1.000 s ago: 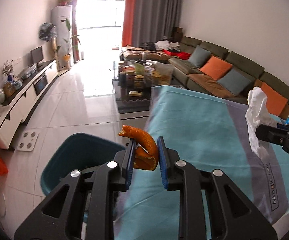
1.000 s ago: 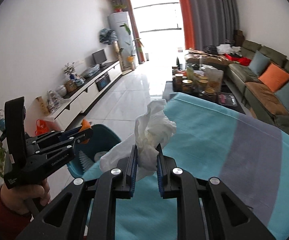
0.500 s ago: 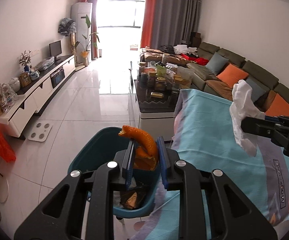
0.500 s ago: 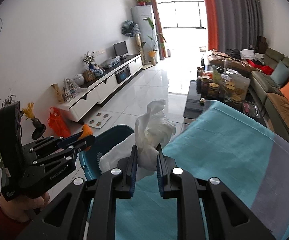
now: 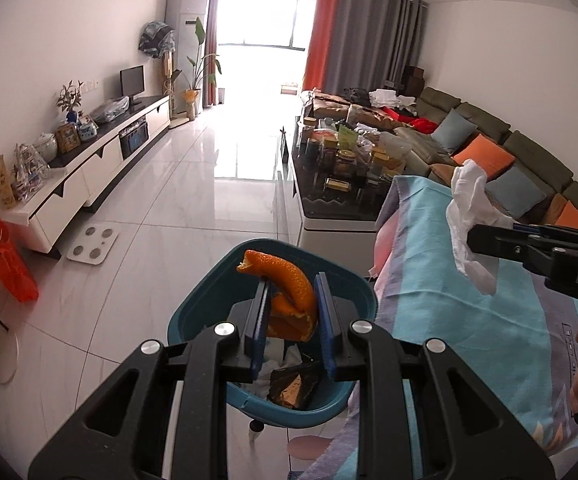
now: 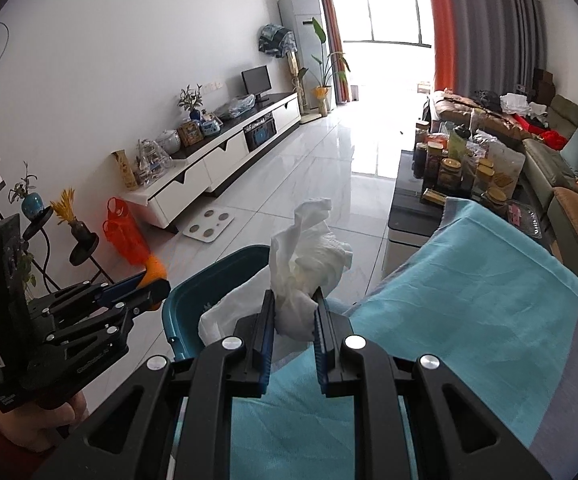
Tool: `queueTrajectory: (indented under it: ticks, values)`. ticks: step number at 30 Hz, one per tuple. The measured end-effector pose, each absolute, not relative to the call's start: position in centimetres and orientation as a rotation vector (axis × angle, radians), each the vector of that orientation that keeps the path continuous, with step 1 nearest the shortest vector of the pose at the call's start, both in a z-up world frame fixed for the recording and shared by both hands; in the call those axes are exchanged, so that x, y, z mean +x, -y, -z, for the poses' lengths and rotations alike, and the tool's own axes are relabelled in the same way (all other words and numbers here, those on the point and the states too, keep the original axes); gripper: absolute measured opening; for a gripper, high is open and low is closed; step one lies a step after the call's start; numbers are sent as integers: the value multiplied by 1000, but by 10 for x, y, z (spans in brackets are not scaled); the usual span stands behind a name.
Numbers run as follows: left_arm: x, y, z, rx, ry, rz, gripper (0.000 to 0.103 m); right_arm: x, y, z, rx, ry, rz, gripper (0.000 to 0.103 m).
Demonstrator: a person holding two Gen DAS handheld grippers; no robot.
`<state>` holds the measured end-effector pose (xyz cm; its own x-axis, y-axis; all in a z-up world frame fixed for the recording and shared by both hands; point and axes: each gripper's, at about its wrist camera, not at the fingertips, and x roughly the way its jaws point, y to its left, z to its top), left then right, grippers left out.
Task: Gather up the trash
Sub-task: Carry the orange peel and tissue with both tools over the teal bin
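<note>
The curled orange peel (image 5: 295,296) is clamped between the pads of the left gripper (image 5: 292,320) and is held directly over the teal bin (image 5: 209,300), inside which dark wrappers and white scraps can be seen. The crumpled white tissue (image 6: 309,272) is pinched in the right gripper (image 6: 293,320), carried above the edge of the turquoise cloth (image 6: 469,300) just beside the bin's rim. Further out, a loaded coffee table (image 5: 341,208) is seen on the white tiled floor (image 5: 193,200).

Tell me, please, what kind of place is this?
Most likely a home living room. A long sectional sofa with cushions lines one wall, a low TV cabinet carrying a small screen lines the other, and a coffee table crowded with jars stands between them.
</note>
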<state>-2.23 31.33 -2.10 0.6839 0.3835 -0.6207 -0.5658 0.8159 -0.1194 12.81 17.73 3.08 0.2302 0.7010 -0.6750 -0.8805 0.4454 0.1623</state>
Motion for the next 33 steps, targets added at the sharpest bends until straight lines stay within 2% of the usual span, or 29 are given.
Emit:
queueTrajectory:
  ticks: [33]
  values:
    - [30, -356, 97, -436, -764, -539, 22, 151, -283, 42, -461, -942, -1184, 16]
